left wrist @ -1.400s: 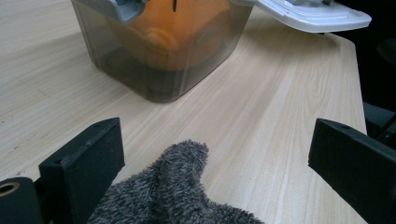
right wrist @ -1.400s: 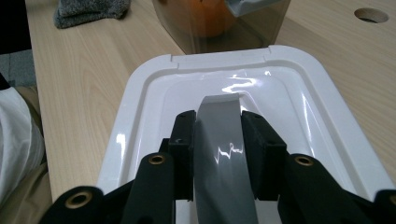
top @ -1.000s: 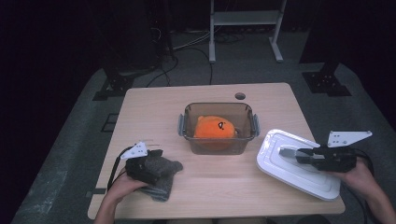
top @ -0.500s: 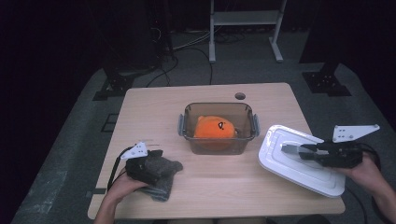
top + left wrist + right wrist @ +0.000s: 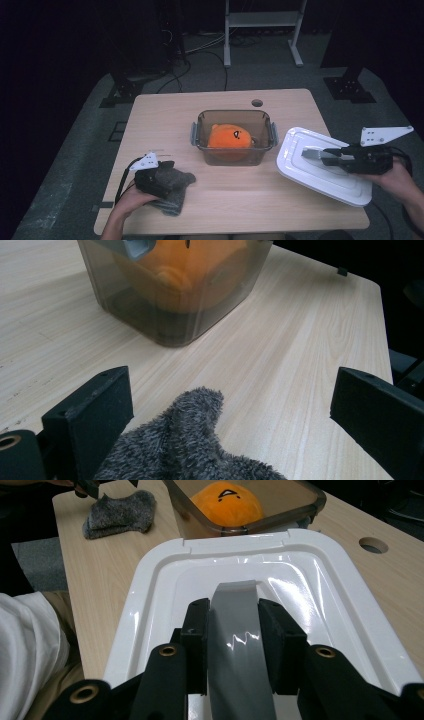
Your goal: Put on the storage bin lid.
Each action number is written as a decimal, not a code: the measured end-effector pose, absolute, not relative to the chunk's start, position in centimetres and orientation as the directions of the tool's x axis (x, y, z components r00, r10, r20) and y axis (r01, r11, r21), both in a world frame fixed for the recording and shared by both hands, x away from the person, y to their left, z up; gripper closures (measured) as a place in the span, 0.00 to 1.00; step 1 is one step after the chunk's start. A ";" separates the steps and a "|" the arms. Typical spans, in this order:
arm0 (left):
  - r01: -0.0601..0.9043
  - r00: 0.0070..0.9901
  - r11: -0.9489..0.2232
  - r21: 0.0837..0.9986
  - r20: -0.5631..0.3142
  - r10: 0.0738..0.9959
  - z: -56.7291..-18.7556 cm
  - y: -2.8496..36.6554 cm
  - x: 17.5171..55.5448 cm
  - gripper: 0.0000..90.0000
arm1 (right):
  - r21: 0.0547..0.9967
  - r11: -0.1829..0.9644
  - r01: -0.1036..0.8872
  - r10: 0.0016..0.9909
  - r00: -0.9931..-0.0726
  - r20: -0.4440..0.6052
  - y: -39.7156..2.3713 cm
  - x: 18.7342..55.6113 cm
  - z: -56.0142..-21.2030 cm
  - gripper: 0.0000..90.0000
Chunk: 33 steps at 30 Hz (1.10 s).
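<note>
A clear plastic container [image 5: 199, 136] stands mid-table with an orange plush toy [image 5: 229, 138] inside. Its white lid [image 5: 309, 176] hangs tilted above the table's right side. My right gripper [image 5: 313, 154] is shut on the grey strip on top of the lid [image 5: 234, 600], one jaw on each side of it. At the front left a grey fuzzy cloth [image 5: 176, 192] lies on the table. My left gripper [image 5: 169, 173] rests over it, open, with the cloth [image 5: 190, 450] between the wide jaws and the container [image 5: 150, 310] just ahead.
A round cable hole [image 5: 257, 103] sits near the table's far edge. Bare wood lies between the cloth and the container. Off the right edge is dark floor with stand feet [image 5: 350, 87]. A hand holds each gripper from the near side.
My right gripper has risen with the lid, which now tilts higher off the table. The left gripper and the cloth have stayed put.
</note>
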<state>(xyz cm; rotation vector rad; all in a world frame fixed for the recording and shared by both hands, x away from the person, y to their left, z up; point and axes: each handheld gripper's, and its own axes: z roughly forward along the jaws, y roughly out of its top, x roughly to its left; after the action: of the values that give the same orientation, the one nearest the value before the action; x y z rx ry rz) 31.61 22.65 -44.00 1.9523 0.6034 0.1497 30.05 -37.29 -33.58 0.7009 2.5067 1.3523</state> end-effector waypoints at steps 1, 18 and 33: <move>0.344 0.866 -0.334 0.878 -0.159 0.474 -44.0 22.6 31.6 0.03 | 0.830 0.467 0.305 0.497 -0.867 0.039 -37.2 30.1 -33.5 0.73; 0.344 0.865 -0.330 0.879 -0.160 0.475 -43.9 22.7 31.6 0.03 | 0.839 0.485 0.246 0.431 -0.902 0.015 -34.3 32.1 -30.7 0.73; 0.345 0.867 -0.331 0.878 -0.163 0.471 -44.0 22.7 31.7 0.03 | 0.844 0.493 0.211 0.378 -0.926 0.010 -31.2 34.5 -29.5 0.73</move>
<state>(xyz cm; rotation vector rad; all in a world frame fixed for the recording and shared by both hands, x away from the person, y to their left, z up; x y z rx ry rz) 31.72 22.73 -44.00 1.9490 0.6009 0.1447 34.51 -31.18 -29.47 0.5095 2.5580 1.4086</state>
